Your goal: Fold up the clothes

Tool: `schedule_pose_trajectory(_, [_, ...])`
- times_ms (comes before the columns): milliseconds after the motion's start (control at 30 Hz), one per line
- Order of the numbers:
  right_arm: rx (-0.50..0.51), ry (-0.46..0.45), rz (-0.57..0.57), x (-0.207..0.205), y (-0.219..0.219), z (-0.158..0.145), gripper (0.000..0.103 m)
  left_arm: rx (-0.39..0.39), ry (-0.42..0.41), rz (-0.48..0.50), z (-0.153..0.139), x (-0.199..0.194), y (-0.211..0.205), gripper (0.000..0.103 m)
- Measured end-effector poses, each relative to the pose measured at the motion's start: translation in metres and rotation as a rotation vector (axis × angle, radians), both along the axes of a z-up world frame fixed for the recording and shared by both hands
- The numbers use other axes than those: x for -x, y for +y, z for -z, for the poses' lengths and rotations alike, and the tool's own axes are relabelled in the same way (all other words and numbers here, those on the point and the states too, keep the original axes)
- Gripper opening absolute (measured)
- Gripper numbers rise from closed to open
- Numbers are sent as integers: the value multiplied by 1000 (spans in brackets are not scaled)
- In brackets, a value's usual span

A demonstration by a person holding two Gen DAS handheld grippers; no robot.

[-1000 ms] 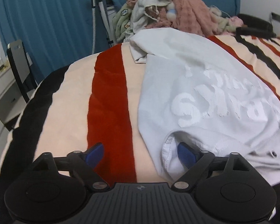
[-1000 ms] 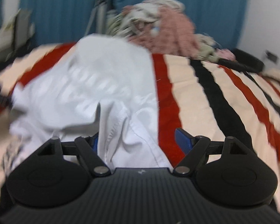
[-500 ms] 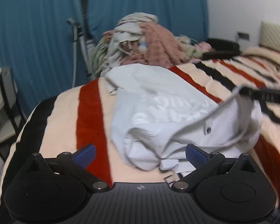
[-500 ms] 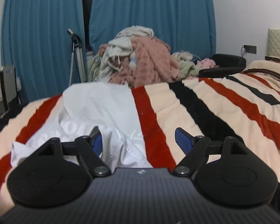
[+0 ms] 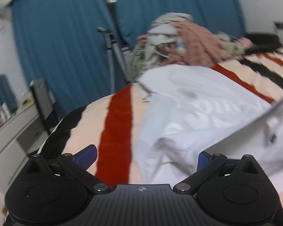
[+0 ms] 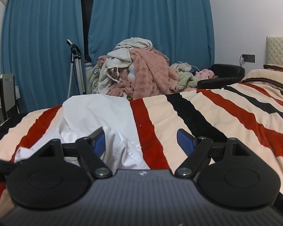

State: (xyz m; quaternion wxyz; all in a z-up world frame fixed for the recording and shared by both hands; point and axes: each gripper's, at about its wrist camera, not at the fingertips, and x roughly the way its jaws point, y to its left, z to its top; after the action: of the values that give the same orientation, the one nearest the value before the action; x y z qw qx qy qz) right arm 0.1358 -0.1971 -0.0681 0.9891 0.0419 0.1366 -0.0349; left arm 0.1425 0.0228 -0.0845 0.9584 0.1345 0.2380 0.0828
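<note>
**Shirt edge lifted across left view, right cam steady**

Since half a second ago: left view has swung and gone blurry, and the shirt's near fold now rises toward 3 o'clock, where a taut edge cuts across the frame. Right view barely changed.

Left gripper: jaws spread wide, nothing between the blue pads. White shirt lies just past the right pad, bunched at 5 o'clock, flat toward 12 o'clock; faint white print visible, unreadable.

Right gripper: jaws spread wide. The white shirt humps up against the left blue finger; cannot tell whether it touches the pad. Right finger is over bare blanket.

Shirt sits on the striped blanket (cream, red, black bands), at 10–12 o'clock from the right gripper.

Beyond that: clothes pile at 12 o'clock at the bed's far edge, pink fleece on top. Blue curtains behind. Metal stand at 11 o'clock. Black chair at 9 o'clock.
</note>
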Motion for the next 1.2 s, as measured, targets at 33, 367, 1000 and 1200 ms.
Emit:
schedule_pose_trajectory(33, [9, 7, -2, 0, 1, 1, 79, 16, -5, -10, -3, 2, 3, 103])
schedule_pose_trajectory(367, [-106, 275, 106, -9, -15, 30, 79, 160, -45, -90, -30, 28, 30, 103])
schedule_pose_trajectory(1000, [11, -159, 167, 36, -8, -13, 79, 103, 56, -65, -9, 18, 8, 103])
schedule_pose_trajectory(1200, [10, -46, 199, 15, -14, 4, 79, 243, 27, -125, -21, 40, 34, 103])
